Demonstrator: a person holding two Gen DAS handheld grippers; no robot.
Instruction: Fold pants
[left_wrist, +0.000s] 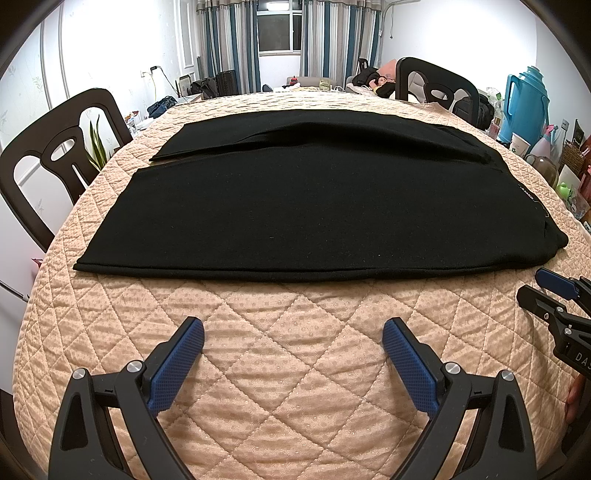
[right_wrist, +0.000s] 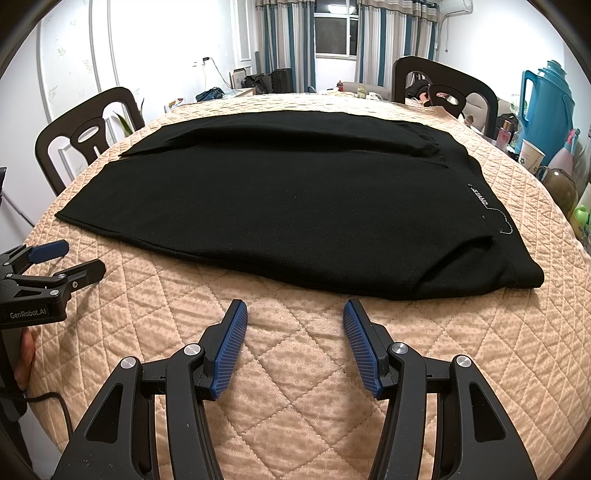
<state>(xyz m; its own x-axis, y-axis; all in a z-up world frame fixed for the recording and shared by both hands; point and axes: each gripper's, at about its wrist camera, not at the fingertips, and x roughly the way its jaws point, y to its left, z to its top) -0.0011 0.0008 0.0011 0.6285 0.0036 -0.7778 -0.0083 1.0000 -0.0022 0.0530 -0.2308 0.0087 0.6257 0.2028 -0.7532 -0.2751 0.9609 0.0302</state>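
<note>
Black pants (left_wrist: 314, 206) lie flat across the quilted table cover (left_wrist: 295, 369), legs pointing left and waistband at the right with a small white label (right_wrist: 480, 197). The two legs lie side by side, the far one partly overlapping. My left gripper (left_wrist: 293, 326) stands open over the bare cover, short of the pants' near edge, with nothing between its blue pads. Further right, my right gripper (right_wrist: 295, 308) is open too, just short of the near edge of the pants (right_wrist: 280, 206) by the waist end. Each gripper shows at the side of the other's view.
Dark chairs stand at the left (left_wrist: 55, 155) and far right (left_wrist: 436, 83) of the table. A blue thermos jug (left_wrist: 526, 103), a paper cup (right_wrist: 530, 157), bottles and jars crowd the right edge. A cable (right_wrist: 55, 402) trails by the left gripper's handle.
</note>
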